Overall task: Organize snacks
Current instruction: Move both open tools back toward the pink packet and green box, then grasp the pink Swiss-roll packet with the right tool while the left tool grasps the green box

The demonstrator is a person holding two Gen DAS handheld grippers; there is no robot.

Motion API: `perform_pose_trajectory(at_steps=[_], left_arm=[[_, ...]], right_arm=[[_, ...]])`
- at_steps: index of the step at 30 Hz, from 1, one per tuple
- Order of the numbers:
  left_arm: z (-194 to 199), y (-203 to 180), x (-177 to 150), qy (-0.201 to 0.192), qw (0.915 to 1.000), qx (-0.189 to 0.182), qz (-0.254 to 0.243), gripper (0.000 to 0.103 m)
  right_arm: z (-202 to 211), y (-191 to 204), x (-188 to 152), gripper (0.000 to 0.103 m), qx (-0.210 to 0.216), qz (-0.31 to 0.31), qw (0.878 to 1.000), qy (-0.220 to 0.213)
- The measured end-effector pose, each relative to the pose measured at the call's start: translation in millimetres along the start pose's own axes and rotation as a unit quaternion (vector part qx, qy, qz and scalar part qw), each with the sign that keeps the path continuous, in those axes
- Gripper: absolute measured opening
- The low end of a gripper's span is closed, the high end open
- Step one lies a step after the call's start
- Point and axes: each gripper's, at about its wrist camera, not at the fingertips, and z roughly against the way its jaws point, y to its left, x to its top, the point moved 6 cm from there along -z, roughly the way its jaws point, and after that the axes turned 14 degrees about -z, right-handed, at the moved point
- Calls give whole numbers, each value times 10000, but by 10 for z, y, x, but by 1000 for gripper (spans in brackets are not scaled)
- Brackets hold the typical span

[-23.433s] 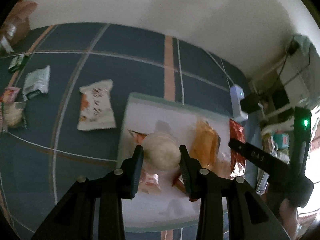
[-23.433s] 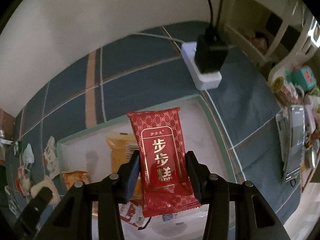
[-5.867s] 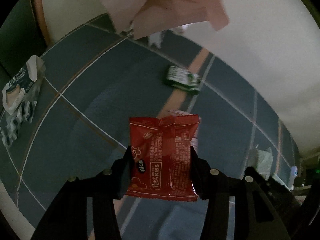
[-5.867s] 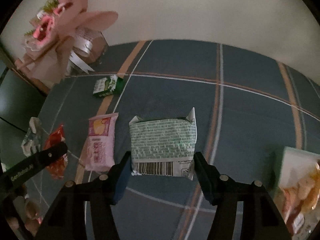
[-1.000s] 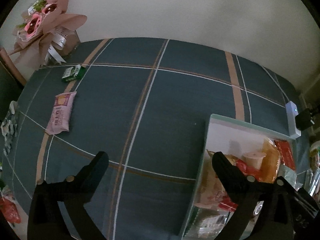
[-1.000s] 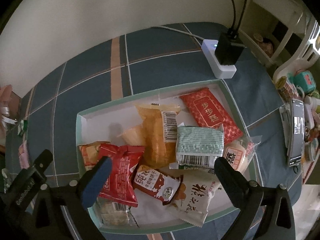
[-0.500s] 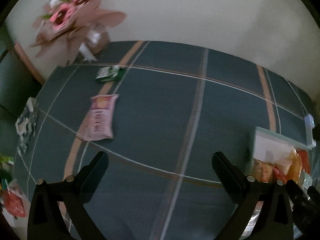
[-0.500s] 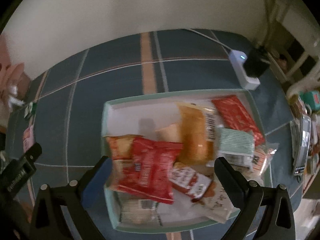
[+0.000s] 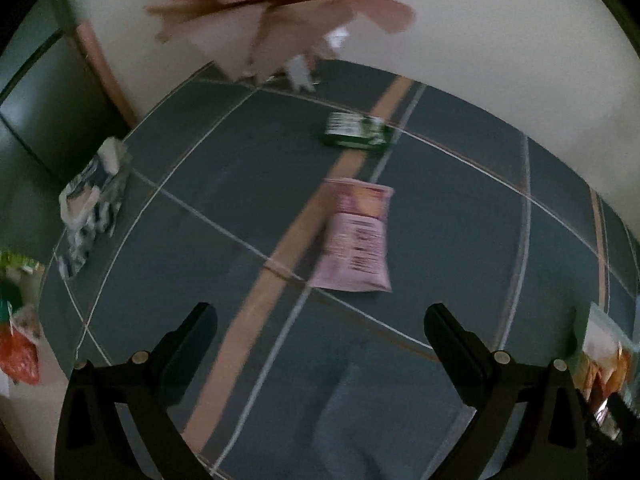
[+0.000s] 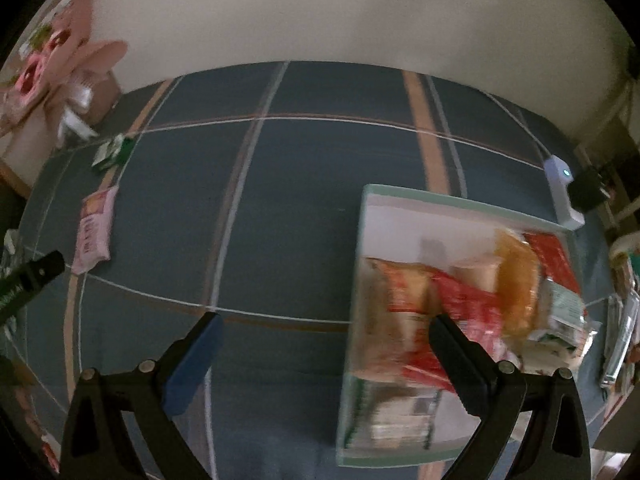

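Snacks are mostly gathered in the pale-green box (image 10: 460,200) at the right side of the plaid tablecloth (image 10: 300,220); two packets lie loose toward its far left corner. My left gripper (image 9: 320,320) hangs empty, jaws spread wide, just short of the pink packet (image 9: 356,236), which lies flat beside the tan stripe. The small green packet (image 9: 356,132) sits beyond it, nearer the bouquet (image 9: 280,12) at the tablecloth's far edge. My right gripper (image 10: 324,332) is likewise wide open and holding nothing, its right finger over the box's near left corner.

I judge the step in hand to be fetching the pink packet with the left. To do it well I'd bring the fingers down either side of its narrow width, low enough to catch the film rather than skate over it, and close gently since the wrapper will crumple. The view is blurred, so I'd steady first. The striped wrapper (image 9: 92,200) at the left edge can wait.
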Motion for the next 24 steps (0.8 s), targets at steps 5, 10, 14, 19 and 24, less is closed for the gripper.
perform_pose_trajectory(at_steps=[5, 10, 14, 19, 24], left_arm=[[-106, 172, 5, 43, 9998, -144, 108, 103], [-207, 214, 46, -18, 9988, -486, 59, 103], [-398, 249, -12, 52, 9985, -528, -136, 103], [-506, 396, 84, 60, 9983, -553, -164, 103], [-530, 696, 256, -44, 9994, -282, -199, 103]], right_arm=[[-72, 294, -91, 103, 92, 171, 9998, 7], [-185, 576, -187, 103, 132, 377, 9991, 137], [-302, 771, -181, 103, 70, 541, 9983, 197], [-386, 1142, -111, 103, 328, 591, 9973, 280], [-433, 1634, -46, 103, 613, 735, 9950, 294]])
